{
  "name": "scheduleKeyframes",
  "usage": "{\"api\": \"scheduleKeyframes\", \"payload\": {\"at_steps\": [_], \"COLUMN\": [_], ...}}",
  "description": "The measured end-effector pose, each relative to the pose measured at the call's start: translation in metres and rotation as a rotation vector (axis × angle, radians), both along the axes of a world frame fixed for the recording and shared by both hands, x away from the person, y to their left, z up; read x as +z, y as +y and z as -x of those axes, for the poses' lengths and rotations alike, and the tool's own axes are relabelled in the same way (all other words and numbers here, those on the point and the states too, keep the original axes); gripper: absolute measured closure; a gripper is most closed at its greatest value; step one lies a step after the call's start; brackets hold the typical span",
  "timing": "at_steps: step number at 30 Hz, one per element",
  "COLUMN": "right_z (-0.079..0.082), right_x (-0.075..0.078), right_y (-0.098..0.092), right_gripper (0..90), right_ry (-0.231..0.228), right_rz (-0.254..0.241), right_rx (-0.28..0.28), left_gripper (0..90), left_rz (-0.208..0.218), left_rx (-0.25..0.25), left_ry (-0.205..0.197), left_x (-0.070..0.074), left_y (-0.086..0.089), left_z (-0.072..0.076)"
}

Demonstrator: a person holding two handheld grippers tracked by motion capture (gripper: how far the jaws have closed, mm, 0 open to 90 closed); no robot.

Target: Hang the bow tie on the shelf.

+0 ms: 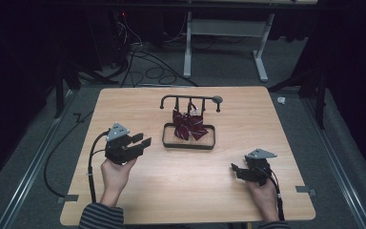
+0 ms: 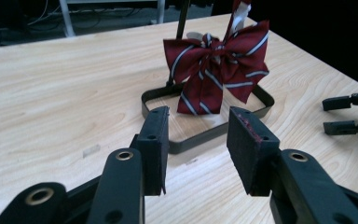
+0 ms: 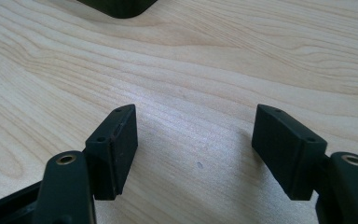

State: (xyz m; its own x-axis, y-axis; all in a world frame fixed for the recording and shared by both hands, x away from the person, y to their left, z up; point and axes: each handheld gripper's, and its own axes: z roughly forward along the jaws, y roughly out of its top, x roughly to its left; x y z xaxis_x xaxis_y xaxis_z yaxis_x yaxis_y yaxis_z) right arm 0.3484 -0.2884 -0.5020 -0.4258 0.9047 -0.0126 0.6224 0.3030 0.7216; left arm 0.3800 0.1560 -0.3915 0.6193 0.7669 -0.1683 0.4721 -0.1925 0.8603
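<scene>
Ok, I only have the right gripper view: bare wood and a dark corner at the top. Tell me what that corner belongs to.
Observer: A black tray at mid-table. In the high view it lies ahead and to the left of your right hand-held gripper.
Operator: Say what's on it.
Observer: A red striped bow hangs from a rack that rises at the tray's back edge.
Operator: Report anything near it.
Observer: The left hand-held gripper, open and empty, points at the bow from just short of the tray.
</scene>
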Motion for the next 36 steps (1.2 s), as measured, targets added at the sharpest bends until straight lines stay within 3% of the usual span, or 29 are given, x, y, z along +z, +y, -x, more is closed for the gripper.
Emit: {"api": "scheduleKeyframes", "payload": {"at_steps": [4,12,17,26,36], "right_z": [0.000,0.000,0.000,0.000,0.000], "right_x": [0.000,0.000,0.000,0.000,0.000], "right_y": [0.000,0.000,0.000,0.000,0.000], "right_gripper": [32.5,32.5,32.6,32.6,32.6], "right_ry": [0.000,0.000,0.000,0.000,0.000], "right_rz": [-0.001,-0.001,-0.002,-0.002,-0.002], "right_rx": [0.000,-0.002,-0.001,-0.002,-0.002], "left_gripper": [58.9,58.5,57.1,56.5,54.7], "left_rz": [-0.009,0.015,0.023,-0.041,-0.128], "left_rx": [0.012,0.032,0.057,0.061,0.113], "left_ry": [0.016,0.030,0.054,0.102,0.128], "left_x": [-0.008,-0.018,-0.032,-0.060,-0.093], "left_y": [0.005,0.013,0.015,0.011,0.010], "left_z": [0.003,0.007,0.010,0.013,0.015]}}
